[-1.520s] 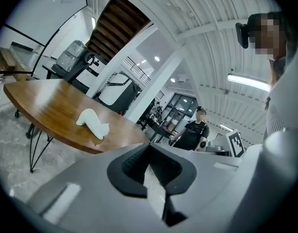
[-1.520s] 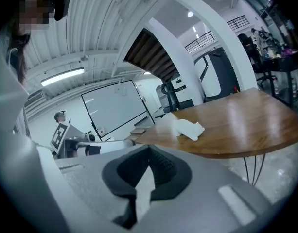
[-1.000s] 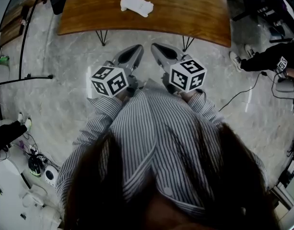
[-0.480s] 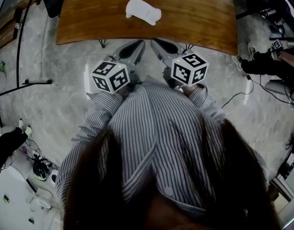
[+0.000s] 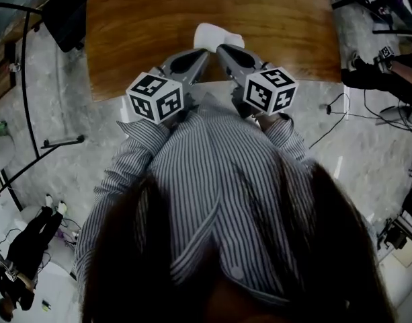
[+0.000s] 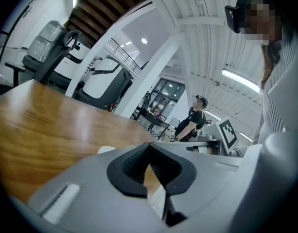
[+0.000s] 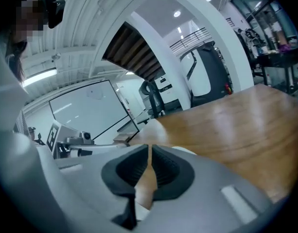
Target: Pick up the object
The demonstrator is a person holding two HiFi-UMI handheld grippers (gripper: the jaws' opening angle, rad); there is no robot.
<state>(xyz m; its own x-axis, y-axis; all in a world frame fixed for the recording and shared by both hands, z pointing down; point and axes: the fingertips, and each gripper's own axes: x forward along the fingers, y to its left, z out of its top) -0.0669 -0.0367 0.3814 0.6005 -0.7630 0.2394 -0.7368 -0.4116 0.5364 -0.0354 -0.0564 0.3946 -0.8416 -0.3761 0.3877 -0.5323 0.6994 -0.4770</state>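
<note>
A white lumpy object (image 5: 217, 35) lies on the brown wooden table (image 5: 138, 25). Its near side is hidden behind both gripper tips. My left gripper (image 5: 202, 52) and right gripper (image 5: 221, 48) point at it side by side over the table's near edge, just short of it or over it. Both are shut with nothing between the jaws. In the left gripper view the shut left gripper (image 6: 149, 147) has a sliver of the white object (image 6: 106, 149) beyond it. In the right gripper view the right gripper (image 7: 149, 148) shows the same, with the white object (image 7: 186, 151) peeking past.
The table stands on a grey marble floor (image 5: 367, 153) with cables at the right. A person in black (image 5: 380, 76) is at the right edge, and a black stand (image 5: 54, 141) at the left. Another person (image 6: 193, 116) stands far behind the table.
The table and the white object have come much closer in the head view. Both grippers have moved forward from over the floor to over the table's near edge, right up to the object.
</note>
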